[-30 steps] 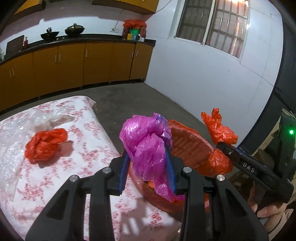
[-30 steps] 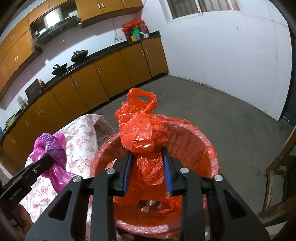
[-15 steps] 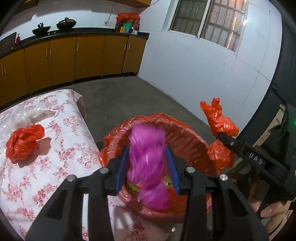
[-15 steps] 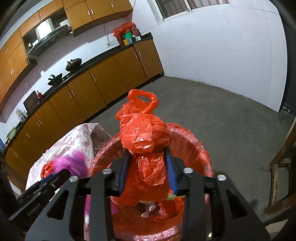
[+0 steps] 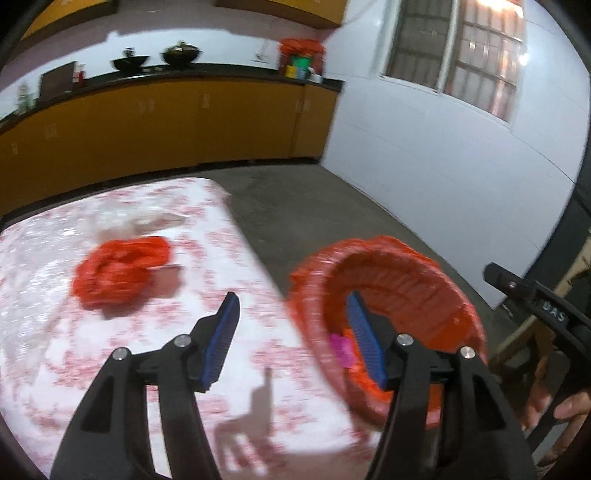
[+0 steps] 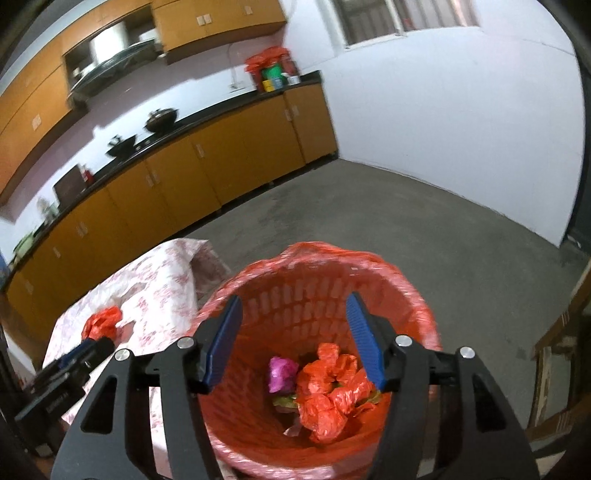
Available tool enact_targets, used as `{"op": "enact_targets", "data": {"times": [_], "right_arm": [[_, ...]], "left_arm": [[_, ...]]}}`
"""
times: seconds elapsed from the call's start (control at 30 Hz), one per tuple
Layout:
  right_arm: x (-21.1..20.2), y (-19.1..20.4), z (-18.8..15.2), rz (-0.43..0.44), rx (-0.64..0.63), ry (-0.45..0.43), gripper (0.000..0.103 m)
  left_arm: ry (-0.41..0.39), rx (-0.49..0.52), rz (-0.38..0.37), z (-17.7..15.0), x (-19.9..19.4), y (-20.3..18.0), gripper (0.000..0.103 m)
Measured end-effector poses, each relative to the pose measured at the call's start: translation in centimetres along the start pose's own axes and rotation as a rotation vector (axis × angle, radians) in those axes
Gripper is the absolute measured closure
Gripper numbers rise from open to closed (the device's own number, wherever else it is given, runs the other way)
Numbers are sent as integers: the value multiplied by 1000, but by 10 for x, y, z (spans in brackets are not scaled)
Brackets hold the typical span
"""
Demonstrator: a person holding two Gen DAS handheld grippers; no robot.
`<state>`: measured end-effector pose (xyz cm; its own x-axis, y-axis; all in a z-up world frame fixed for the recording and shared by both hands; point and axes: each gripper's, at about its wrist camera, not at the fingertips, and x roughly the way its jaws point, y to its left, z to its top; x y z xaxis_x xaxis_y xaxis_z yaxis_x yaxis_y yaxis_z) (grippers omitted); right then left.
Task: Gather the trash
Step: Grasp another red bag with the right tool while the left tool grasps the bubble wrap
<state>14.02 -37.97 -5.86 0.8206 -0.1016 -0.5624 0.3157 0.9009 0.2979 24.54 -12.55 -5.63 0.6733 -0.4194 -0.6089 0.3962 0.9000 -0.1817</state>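
Trash left to collect: the red bag (image 5: pixel 120 271) on the counter (image 5: pixel 55 332), upper left of your left hand-held gripper (image 5: pixel 291 339), the nearer one, jaws opening, empty. Your right hand-held gripper (image 6: pixel 291 339), also opening and empty, hangs over the bin (image 6: pixel 413 295).

This is a home kitchen. A long run of orange-brown base cabinets (image 6: pixel 192 184) carries a black countertop (image 5: pixel 207 70), with matching wall cabinets (image 6: pixel 218 22) above. 2 dark woks (image 6: pixel 160 120) sit on the counter under a range hood (image 6: pixel 110 62). A barred window (image 5: pixel 476 55), grey concrete floor (image 6: pixel 406 229) and floral tablecloth (image 5: pixel 55 332) complete the room.
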Motion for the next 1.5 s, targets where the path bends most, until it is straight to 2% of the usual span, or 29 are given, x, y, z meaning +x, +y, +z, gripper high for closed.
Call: {"op": "enact_targets", "data": {"times": [0.2,0.47,0.7,0.83,1.07,1.23,1.3,1.37,1.4,1.5], "right_arm": [[7,57,-3,97,-128,19,44],[31,159,-19,242,-296,71,43],[66,241,-43,324,-381,143,37],[90,277,-53,313,-405,158,26],[122,308,-62,264,-387,173,14],[145,323,-76,237,-449,234,14],[149,324,-82,237,-479,248,16],[152,324,-84,244,-480,271,32],[151,321,-82,248,-469,267,35],[149,317,-81,269,-468,270,40]], "left_arm": [[-66,-51,173,-5,-36,65,38],[-106,-153,402,-16,-80,160,31],[-109,-266,532,-31,-108,230,29],[-105,-298,566,-38,-116,252,28],[-94,-316,575,-40,-114,269,28],[-84,-317,560,-39,-104,275,28],[-78,-315,553,-38,-100,277,28],[-65,-315,540,-37,-94,278,27],[-59,-315,535,-36,-91,278,27],[-43,-312,513,-34,-81,277,27]]}}
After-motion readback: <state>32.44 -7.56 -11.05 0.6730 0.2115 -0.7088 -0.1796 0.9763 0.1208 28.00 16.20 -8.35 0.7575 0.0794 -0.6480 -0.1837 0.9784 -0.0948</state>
